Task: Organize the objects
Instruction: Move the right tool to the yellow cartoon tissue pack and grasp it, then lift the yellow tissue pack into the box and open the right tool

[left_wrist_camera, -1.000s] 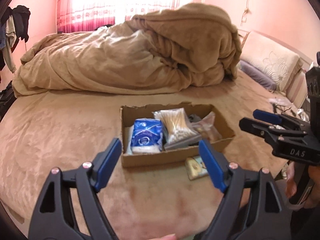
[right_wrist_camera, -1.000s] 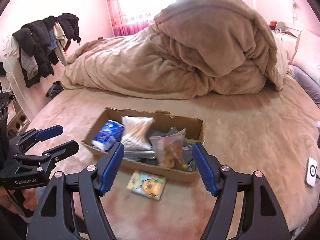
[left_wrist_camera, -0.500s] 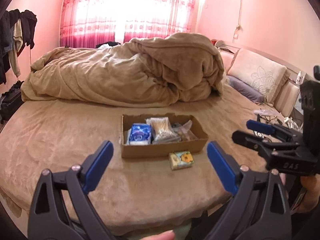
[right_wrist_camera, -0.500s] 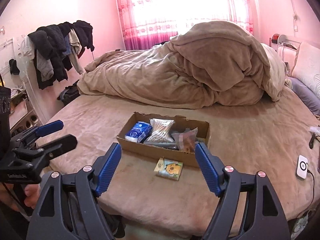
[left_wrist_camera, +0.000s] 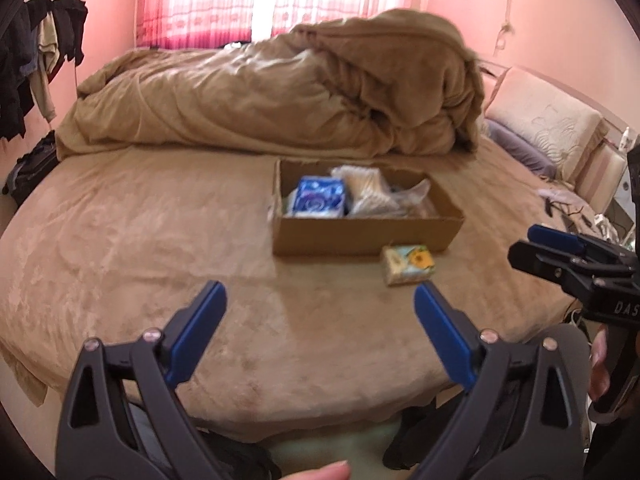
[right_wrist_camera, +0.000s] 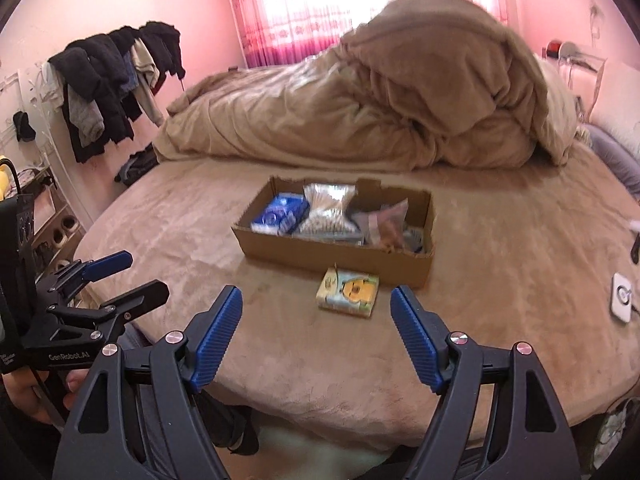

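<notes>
Nearest, the left gripper [left_wrist_camera: 320, 304] is held spread wide above the near edge of the bed [left_wrist_camera: 120, 248], nothing between its jaws. The right gripper [right_wrist_camera: 316, 308] is likewise held wide apart and empty. Just beyond, a small tissue pack [right_wrist_camera: 348, 292] is seen lying flat on the brown cover, just in front of the cardboard box [right_wrist_camera: 332, 254]. Inside the box, a blue packet [right_wrist_camera: 280, 214], a bag of cotton swabs [right_wrist_camera: 328, 210] and a clear bag [right_wrist_camera: 384, 222] are packed side by side. Behind it, a heaped duvet [right_wrist_camera: 380, 100] is piled. Dark clothes [right_wrist_camera: 112, 80] are hung at the far left wall, and a white device [right_wrist_camera: 622, 296] is seen lying well to the right.
</notes>
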The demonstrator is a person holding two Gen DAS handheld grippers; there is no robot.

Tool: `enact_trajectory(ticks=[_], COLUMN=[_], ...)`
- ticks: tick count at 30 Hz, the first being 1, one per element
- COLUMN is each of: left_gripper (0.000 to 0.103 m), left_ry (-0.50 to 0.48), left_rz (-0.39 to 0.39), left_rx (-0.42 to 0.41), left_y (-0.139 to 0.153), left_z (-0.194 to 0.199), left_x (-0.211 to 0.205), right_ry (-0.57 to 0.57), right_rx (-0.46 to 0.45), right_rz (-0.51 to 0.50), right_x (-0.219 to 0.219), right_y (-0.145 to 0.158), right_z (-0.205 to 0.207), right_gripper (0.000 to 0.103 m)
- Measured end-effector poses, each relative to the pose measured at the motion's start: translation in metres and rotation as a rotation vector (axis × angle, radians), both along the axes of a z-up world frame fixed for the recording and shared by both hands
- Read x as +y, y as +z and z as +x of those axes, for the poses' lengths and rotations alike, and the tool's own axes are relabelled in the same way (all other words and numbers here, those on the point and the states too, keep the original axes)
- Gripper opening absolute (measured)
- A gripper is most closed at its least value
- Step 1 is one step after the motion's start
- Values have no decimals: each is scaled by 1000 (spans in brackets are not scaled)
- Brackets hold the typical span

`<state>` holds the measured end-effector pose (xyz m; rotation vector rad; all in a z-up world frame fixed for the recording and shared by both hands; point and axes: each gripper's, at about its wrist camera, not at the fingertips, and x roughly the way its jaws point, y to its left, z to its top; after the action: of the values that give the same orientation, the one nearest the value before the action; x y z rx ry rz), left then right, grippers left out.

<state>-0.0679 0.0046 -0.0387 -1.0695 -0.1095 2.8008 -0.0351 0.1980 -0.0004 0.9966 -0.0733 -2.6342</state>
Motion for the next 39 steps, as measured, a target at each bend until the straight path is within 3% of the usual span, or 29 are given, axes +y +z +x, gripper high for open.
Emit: enact_trajectory(ticks=[23, 29, 34, 36, 39], left_gripper=[96, 96, 96, 96, 96], left_ry=[29, 21, 31, 36, 36], left_rz=[29, 3, 8, 18, 33], left_rx=[-163, -173, -171, -170, -157], left_y=[-105, -112, -114, -113, -106], left_z=[-98, -100, -95, -93, -86], left_x=[-13, -6, -7, -9, -10], right_ry=[-11, -35, -50, -49, -54], right_rx=[-191, -187, -209, -203, -195], right_rz=[39, 97, 82, 72, 65], right_x=[-22, -26, -21, -18, -15], right_y=[-111, -123, -131, -130, -127], right_z=[-97, -108, -110, -109, -105], right_gripper=[79, 82, 81, 72, 71])
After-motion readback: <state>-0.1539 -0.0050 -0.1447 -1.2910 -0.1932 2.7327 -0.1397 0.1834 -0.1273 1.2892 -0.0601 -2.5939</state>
